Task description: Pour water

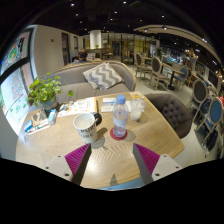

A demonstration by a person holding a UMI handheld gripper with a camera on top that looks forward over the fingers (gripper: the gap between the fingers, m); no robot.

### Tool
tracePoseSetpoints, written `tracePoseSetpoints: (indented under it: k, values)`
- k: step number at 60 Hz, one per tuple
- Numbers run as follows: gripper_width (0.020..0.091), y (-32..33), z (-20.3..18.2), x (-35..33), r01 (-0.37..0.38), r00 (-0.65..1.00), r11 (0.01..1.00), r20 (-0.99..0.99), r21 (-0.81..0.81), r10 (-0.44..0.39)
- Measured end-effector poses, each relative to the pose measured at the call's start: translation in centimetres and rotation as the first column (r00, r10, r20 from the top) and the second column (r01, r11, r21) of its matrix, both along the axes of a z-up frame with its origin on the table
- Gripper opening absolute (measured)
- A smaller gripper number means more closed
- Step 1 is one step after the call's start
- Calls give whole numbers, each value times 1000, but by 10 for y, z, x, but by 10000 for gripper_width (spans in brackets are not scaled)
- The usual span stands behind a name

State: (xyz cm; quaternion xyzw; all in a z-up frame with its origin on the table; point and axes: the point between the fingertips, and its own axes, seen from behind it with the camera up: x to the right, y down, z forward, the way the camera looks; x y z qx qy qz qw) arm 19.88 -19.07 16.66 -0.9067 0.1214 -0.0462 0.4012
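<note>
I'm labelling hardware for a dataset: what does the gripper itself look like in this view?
The gripper shows two dark fingers, each bearing a magenta pad of roughly triangular outline on its inner face. No cables, markings or sleeve are visible.

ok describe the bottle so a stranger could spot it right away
On the wooden table, look just ahead of the open tongs. The bottle stands upright beside a paper cup. It is the only clear, tall thing there, with a blue cap and a label band.
</note>
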Motion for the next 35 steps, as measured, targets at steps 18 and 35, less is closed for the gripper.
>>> tracePoseSetpoints:
  k: [18, 35]
  values:
    - [857, -60, 55, -29, 15, 998, 1000, 63, 12, -16]
    - [856, -64, 63, -35, -15, 996, 1000, 90, 11, 14]
